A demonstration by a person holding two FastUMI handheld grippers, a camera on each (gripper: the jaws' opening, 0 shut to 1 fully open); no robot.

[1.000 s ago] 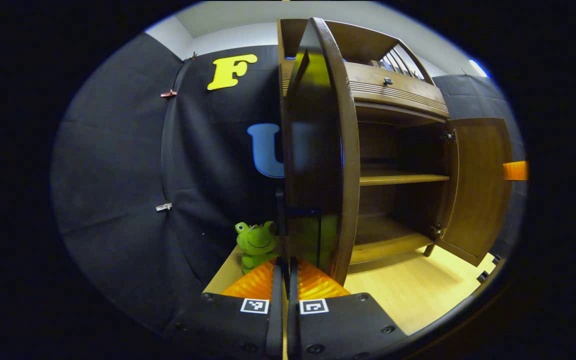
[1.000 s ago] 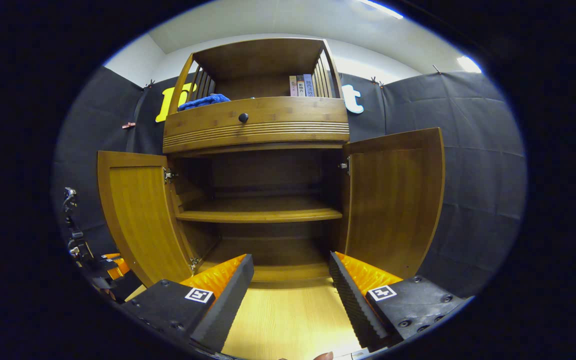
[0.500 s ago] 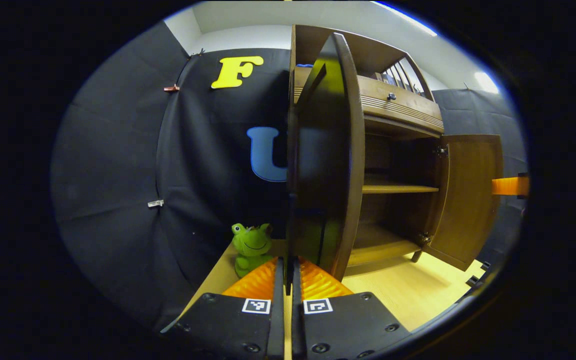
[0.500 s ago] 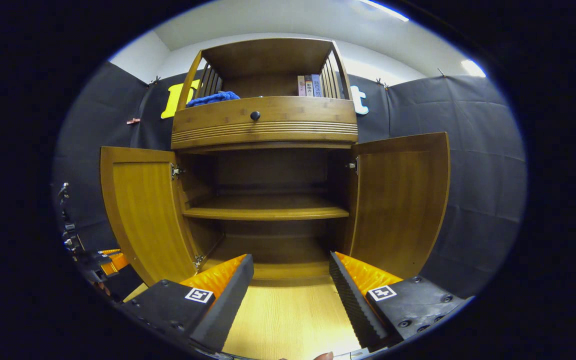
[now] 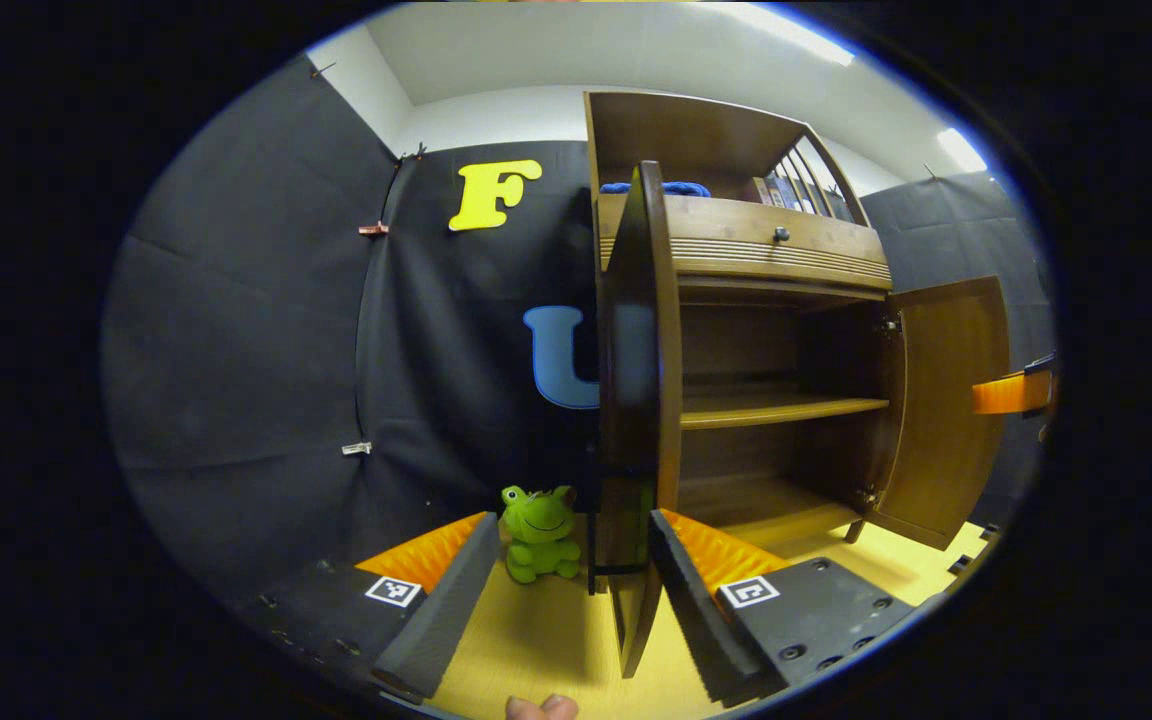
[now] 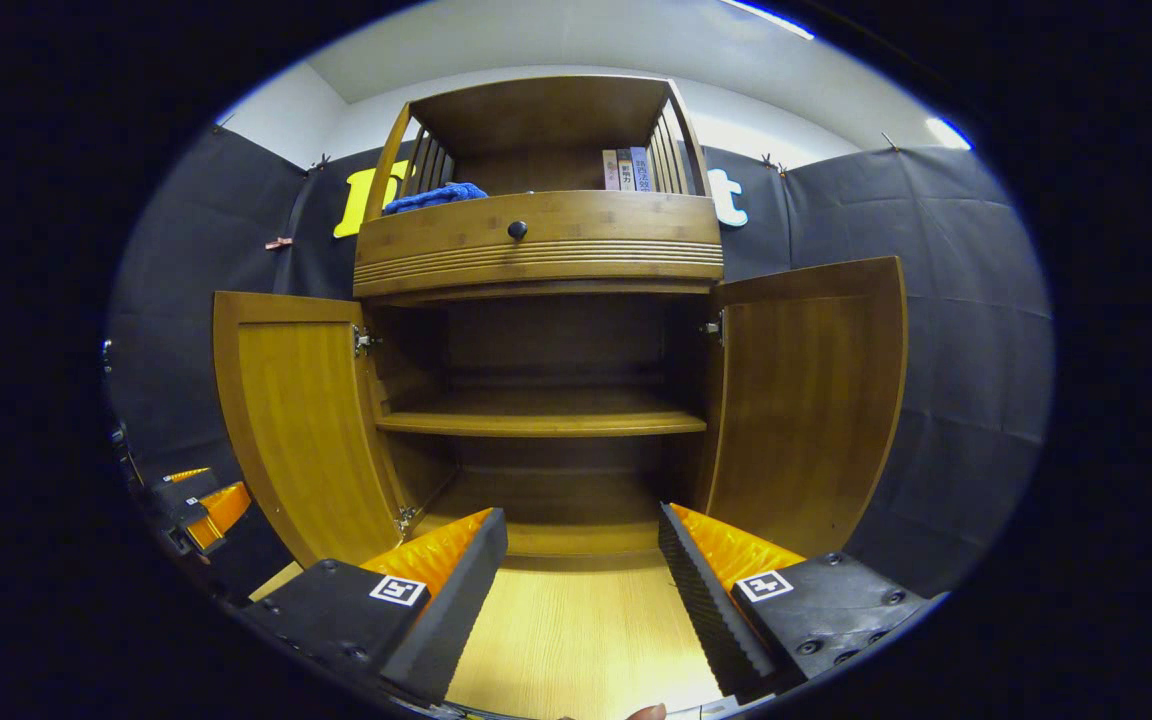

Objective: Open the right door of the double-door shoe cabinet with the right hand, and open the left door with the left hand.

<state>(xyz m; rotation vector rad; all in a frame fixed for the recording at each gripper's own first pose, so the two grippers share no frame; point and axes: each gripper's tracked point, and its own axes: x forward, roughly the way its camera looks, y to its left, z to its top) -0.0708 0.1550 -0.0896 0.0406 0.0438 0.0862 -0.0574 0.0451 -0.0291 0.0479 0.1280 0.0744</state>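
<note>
The double-door shoe cabinet (image 6: 536, 330) stands against the black cloth wall on a pale wooden floor (image 6: 576, 640), and it is the biggest thing here. In the right gripper view it is seen from the front, with both doors swung wide: the left door (image 6: 301, 420) stands out at the left, the right door (image 6: 806, 400) at the right, and between them lie the dark inside and one shelf (image 6: 541, 422) across the middle. Above the doors sits a drawer front with a small dark knob (image 6: 517, 230), and on top an open rack holds a blue cloth (image 6: 433, 196) and a few books (image 6: 627, 169).

In the left gripper view the left door (image 5: 636, 400) is seen nearly edge-on, its lower edge between the two fingers, with the right door (image 5: 946, 400) open beyond.

The left gripper (image 5: 561, 590) has its jaws spread apart, pressing on nothing (the door's edge stands in the gap, closer to the right-hand finger; whether it touches is unclear). The right gripper (image 6: 581, 580) is likewise spread wide and holds nothing, pointing at the cabinet's open middle.

A green frog toy (image 5: 540, 532) sits on the floor just beside the left door's outer face.
</note>
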